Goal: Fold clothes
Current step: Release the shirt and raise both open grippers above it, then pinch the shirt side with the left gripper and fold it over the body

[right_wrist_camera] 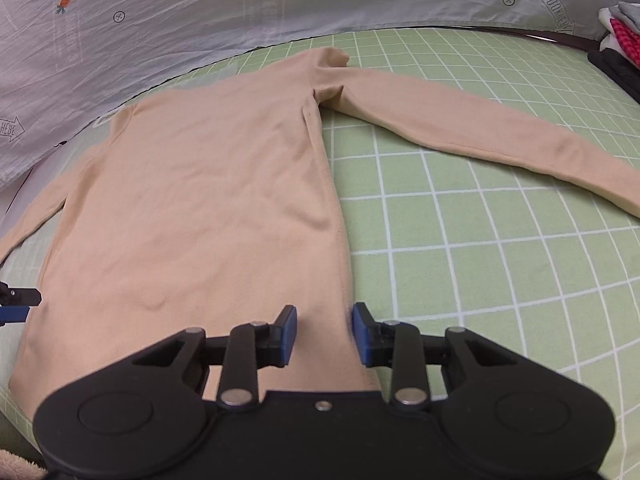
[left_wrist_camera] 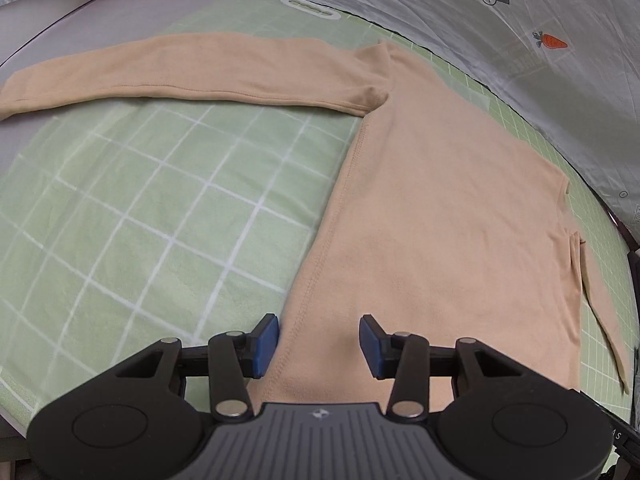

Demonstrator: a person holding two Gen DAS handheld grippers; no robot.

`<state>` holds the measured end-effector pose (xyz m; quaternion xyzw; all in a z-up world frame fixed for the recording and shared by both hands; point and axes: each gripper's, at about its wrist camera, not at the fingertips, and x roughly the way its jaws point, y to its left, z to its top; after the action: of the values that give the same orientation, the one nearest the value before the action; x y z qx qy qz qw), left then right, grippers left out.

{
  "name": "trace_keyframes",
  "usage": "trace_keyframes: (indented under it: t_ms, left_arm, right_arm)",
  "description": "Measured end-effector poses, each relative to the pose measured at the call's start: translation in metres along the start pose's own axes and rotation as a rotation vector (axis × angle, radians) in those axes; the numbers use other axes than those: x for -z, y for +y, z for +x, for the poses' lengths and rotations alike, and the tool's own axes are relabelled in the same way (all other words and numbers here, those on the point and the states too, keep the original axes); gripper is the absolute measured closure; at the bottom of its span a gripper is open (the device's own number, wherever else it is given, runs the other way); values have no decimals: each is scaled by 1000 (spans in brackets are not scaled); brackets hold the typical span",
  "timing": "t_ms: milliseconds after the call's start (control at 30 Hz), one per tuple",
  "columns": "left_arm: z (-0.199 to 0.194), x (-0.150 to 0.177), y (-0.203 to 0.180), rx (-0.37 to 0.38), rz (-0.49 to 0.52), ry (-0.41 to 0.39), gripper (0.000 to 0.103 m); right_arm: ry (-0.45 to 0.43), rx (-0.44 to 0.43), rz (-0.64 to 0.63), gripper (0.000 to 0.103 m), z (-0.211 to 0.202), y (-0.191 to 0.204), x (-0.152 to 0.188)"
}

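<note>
A beige long-sleeved top (left_wrist_camera: 448,208) lies flat on a green checked sheet (left_wrist_camera: 140,208), hem toward me, one sleeve (left_wrist_camera: 192,72) stretched out to the left. My left gripper (left_wrist_camera: 319,346) is open, its blue pads either side of the top's left hem edge. In the right wrist view the top (right_wrist_camera: 208,184) fills the middle, with a sleeve (right_wrist_camera: 480,132) stretched to the right. My right gripper (right_wrist_camera: 324,334) is open over the top's right hem edge. The left gripper's tip (right_wrist_camera: 16,300) shows at the left edge.
A pale quilt with carrot prints (right_wrist_camera: 160,12) lies bunched along the far side of the sheet (right_wrist_camera: 500,260). A pile of folded clothes (right_wrist_camera: 620,40) sits at the far right. The quilt also shows in the left wrist view (left_wrist_camera: 520,20).
</note>
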<state>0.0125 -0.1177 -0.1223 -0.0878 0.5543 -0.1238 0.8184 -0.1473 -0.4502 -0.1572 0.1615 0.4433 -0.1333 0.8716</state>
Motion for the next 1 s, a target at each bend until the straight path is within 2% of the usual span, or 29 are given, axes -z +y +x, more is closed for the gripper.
trace_keyframes:
  t_ms: [33,67,100,300,367,400,433,467,500,533,567,633,700,733,767,833,900,1000]
  left_arm:
    - [0,3,-2,-17,12,-2,77]
    - [0,6,-4,-35,25,-5,87]
    - [0,7,-4,-51,31,-1,99]
    - [-4,13,3,-45,-7,6,98]
    - [-6,12,5,-38,-20,5,95]
    - [-7,11,6,-34,-25,1,87]
    - [-9,11,8,-30,-31,-2,74]
    - [-10,10,9,-25,-36,-6,69]
    - [-13,8,11,-31,-40,-18,60]
    - [-16,6,13,-37,-44,-31,53]
    - [-19,3,15,-48,-47,-46,50]
    - [-26,-4,22,-68,-62,-81,41]
    - [-33,-13,35,-91,-96,-122,35]
    - [-36,-18,43,-103,-119,-137,34]
    - [-38,-22,52,-115,-142,-151,33]
    - [-41,-33,74,-134,-202,-173,33]
    - [-43,-46,99,-152,-268,-195,33]
    - [-43,-66,135,-213,-330,-238,33]
  right_arm:
    - [-1,6,-10,77,-1,0,2]
    - [1,7,-15,89,-2,0,3]
    - [5,4,-15,96,-2,0,4]
    - [15,-10,40,98,-12,-9,15]
    - [14,-17,65,97,-13,-12,16]
    - [12,-18,77,97,-13,-12,16]
    - [10,-12,80,93,-13,-11,14]
    - [8,-3,76,84,-13,-10,13]
    - [3,14,66,75,-12,-7,11]
    - [-3,39,49,54,-12,-3,9]
    - [-10,56,30,44,-12,1,7]
    - [-22,64,-3,43,-11,11,3]
    - [-35,85,-40,28,-8,22,-2]
    - [-44,92,-62,16,-6,29,-4]
    - [-54,93,-85,12,-5,36,-6]
    - [-74,95,-132,11,-1,51,-11]
    - [-88,79,-158,1,4,64,-16]
    - [-75,45,-166,0,17,80,-22]
